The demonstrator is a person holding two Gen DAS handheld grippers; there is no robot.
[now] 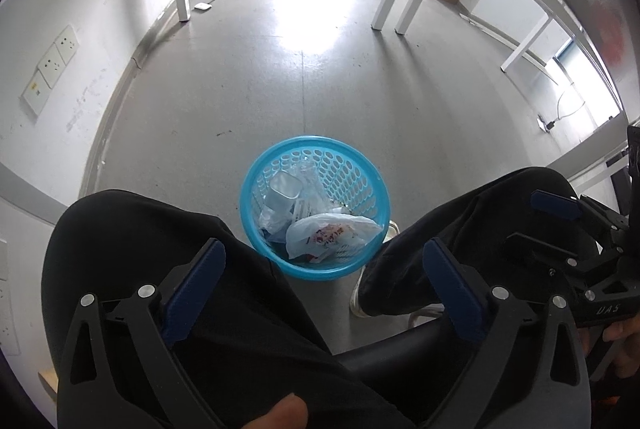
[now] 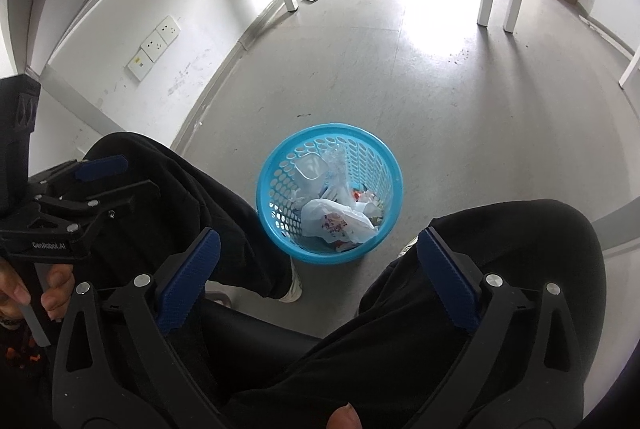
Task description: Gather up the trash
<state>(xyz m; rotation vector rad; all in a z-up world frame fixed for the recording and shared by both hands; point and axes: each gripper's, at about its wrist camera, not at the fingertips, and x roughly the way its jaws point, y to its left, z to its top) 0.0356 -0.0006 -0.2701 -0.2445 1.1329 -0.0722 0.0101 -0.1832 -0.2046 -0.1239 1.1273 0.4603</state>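
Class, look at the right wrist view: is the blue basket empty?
No. The basket holds a white plastic bag, a clear cup and other scraps.

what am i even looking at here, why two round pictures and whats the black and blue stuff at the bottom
There is no robot here. A seated person holds a pair of hand tongs in each hand, and each pair carries a wide-angle camera looking along its two fingers, hence two round pictures. One picture comes from the left tongs, the other from the right tongs. The blue pieces are the finger pads. Both pairs are open and hold nothing. The black shapes are the person's trousered legs. On the floor between the feet stands a blue basket, already holding a white plastic bag, a clear container and other wrappers.
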